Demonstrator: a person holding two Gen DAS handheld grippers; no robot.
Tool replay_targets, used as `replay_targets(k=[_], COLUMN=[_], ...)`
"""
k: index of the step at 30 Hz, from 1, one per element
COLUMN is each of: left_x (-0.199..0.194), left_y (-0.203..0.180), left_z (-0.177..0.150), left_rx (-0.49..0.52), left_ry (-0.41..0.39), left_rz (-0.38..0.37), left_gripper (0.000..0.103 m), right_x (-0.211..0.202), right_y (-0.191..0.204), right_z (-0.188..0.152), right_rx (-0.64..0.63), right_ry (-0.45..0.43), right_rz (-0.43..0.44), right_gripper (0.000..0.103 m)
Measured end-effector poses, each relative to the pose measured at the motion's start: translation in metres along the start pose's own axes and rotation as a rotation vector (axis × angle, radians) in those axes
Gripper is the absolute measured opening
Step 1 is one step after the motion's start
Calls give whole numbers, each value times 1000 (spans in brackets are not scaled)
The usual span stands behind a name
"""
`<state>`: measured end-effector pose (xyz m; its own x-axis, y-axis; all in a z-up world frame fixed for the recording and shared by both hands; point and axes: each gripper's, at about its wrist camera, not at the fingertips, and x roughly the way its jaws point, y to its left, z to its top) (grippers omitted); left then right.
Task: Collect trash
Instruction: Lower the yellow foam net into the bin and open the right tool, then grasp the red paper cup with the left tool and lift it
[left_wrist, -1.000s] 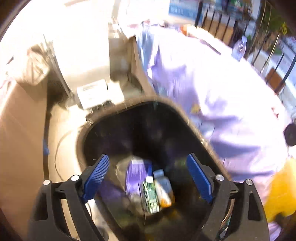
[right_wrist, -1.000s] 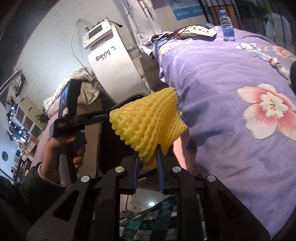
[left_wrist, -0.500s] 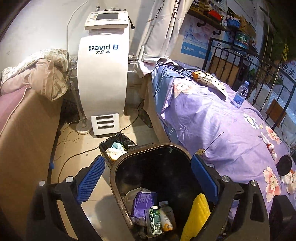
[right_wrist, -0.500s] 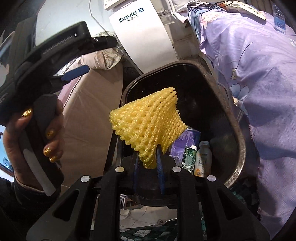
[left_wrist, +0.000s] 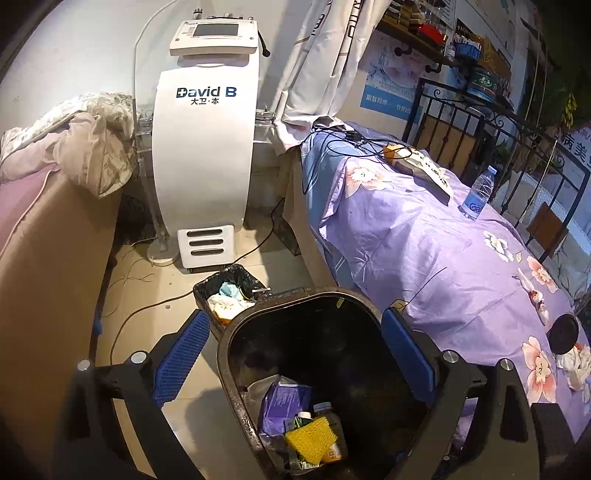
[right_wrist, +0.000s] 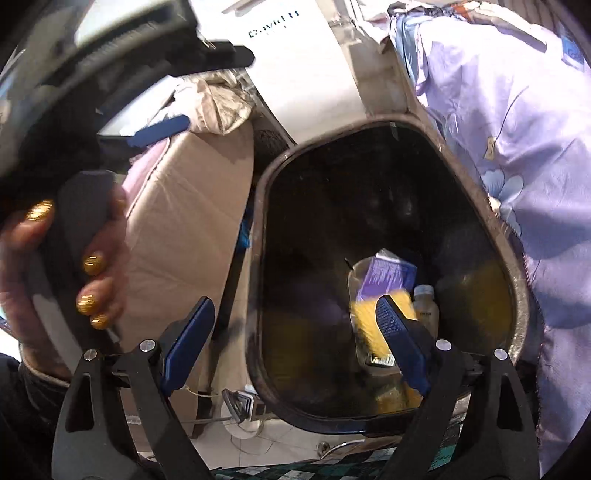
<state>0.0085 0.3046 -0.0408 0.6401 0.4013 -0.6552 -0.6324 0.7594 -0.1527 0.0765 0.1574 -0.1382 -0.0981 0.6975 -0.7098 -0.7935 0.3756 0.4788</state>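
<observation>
A: Where's the net (left_wrist: 312, 439)?
B: In the bin (left_wrist: 236, 373), on the bottles, blurred from the right.
A: The claws?
B: Right claw (right_wrist: 295, 339) is opening, nothing between; left claw (left_wrist: 295, 358) spread, empty.

You are looking at a black bin (left_wrist: 332, 332) with a brown-stained rim. Inside it lie a yellow mesh foam net (left_wrist: 312, 439), a purple pack (left_wrist: 284, 402) and a green carton (left_wrist: 301, 419). Your gripper pads (left_wrist: 181, 358) are blue on black frames. The bedsheet (left_wrist: 424, 251) is lilac, printed with pink and white flowers. The machine (left_wrist: 205, 147) is white with dark blue lettering. Your nails (right_wrist: 92, 264) glitter gold.
</observation>
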Motion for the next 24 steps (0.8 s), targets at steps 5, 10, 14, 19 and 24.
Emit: replay_targets(k=[5, 10, 14, 19, 24], left_x=[1, 3, 3, 4, 10], left_y=[-11, -33, -54, -96, -156], left_z=[1, 1, 0, -12, -36], left_rx=[20, 79, 108, 198, 340], left_ry=[11, 22, 30, 56, 133], left_rz=[-28, -66, -112, -191, -328], left_gripper=[92, 92, 92, 92, 92], right_x=[-30, -62, -89, -131, -180], right_y=[5, 4, -6, -26, -57], right_z=[-5, -12, -23, -40, -64], right_rx=[-19, -39, -14, 51, 164], right_ry=[-81, -143, -196, -272, -333], right_rz=[-23, -77, -113, -151, -226], right_gripper=[88, 88, 91, 91, 91])
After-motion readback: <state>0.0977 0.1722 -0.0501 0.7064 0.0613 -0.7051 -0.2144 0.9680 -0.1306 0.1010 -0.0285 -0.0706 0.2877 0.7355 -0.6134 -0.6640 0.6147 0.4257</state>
